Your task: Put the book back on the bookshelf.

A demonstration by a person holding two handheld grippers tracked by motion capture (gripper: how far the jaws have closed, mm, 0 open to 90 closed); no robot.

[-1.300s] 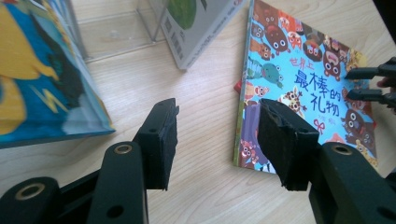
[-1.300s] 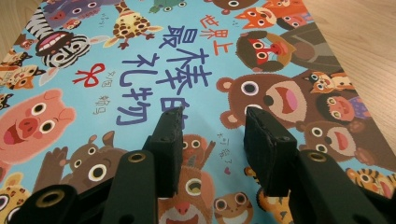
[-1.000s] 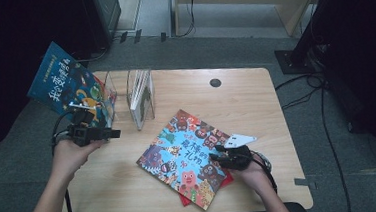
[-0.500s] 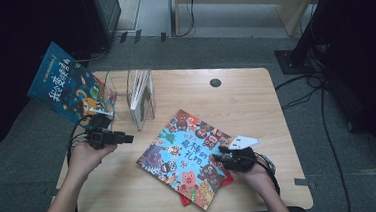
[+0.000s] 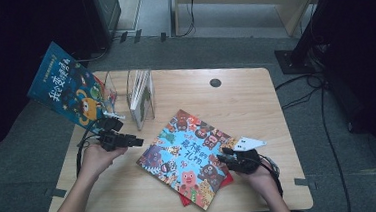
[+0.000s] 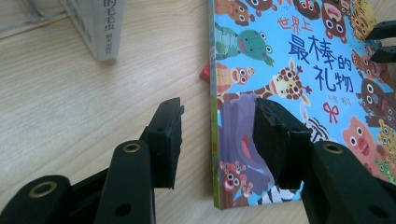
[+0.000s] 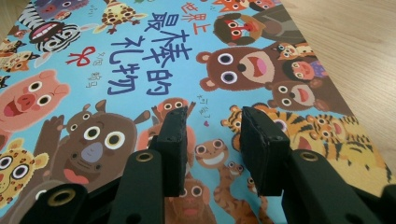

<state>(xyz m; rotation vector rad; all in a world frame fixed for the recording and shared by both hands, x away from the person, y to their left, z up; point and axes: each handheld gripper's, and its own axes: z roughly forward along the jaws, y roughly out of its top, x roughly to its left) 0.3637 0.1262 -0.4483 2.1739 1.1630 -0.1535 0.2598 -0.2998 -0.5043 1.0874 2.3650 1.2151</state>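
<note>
A colourful animal picture book point(image 5: 189, 156) lies flat mid-table on top of a red book point(image 5: 185, 200). My left gripper point(image 5: 133, 140) hovers low at the picture book's left edge. In the left gripper view it point(image 6: 217, 135) is open, one jaw over bare wood and the other over the cover point(image 6: 299, 60). Its jaws have just been closing, gripping nothing. My right gripper point(image 5: 225, 158) sits over the book's right part. It point(image 7: 212, 140) is open above the cover point(image 7: 140, 60), and its jaws have also just been closing with nothing between them.
A clear rack point(image 5: 112, 88) at the table's back left holds a white book point(image 5: 140, 92). A blue book point(image 5: 67, 89) leans out over the left edge. A dark round hole point(image 5: 215, 82) sits near the far edge. Bare wood point(image 5: 236, 102) lies around the books.
My left hand has moved right and down from beside the rack to the picture book's left edge. The right hand has stayed on the book's right side.
</note>
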